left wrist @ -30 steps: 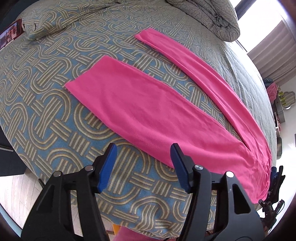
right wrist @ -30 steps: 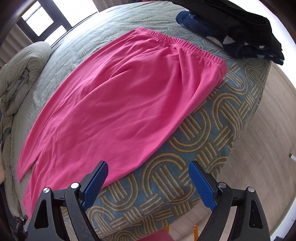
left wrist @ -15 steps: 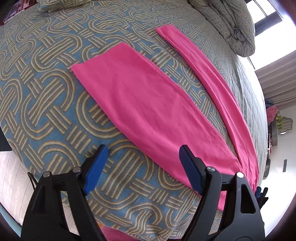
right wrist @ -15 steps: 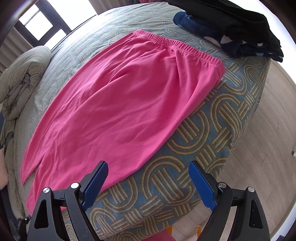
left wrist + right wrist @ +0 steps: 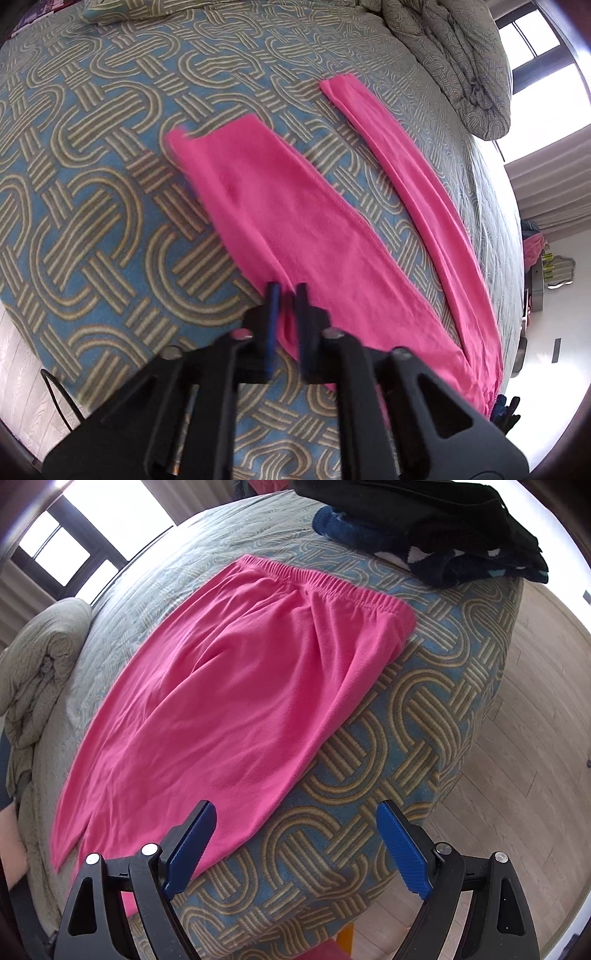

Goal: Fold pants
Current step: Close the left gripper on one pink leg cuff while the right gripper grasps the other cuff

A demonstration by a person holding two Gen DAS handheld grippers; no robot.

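Note:
Pink pants [image 5: 295, 221] lie flat on a bed with a blue and tan woven-pattern cover [image 5: 92, 184], legs spread in a V. My left gripper [image 5: 287, 295] is shut on the near edge of the near leg, about halfway along it, and the fabric there is pinched into a small ridge. The far leg [image 5: 406, 173] lies flat. In the right wrist view the pants' upper part [image 5: 240, 701] and elastic waistband [image 5: 332, 583] lie near the bed's edge. My right gripper [image 5: 295, 834] is open and empty, above the bed edge just below the pants' side seam.
A rolled grey-green duvet [image 5: 461, 55] lies at the far side of the bed. A pillow [image 5: 122, 9] is at the head. Dark blue and black clothes [image 5: 424, 528] are piled beyond the waistband. Wooden floor [image 5: 517, 720] lies past the bed edge.
My left gripper moved forward onto the near leg's edge and closed on it, rumpling the cuff end slightly. My right gripper stayed open and hardly moved.

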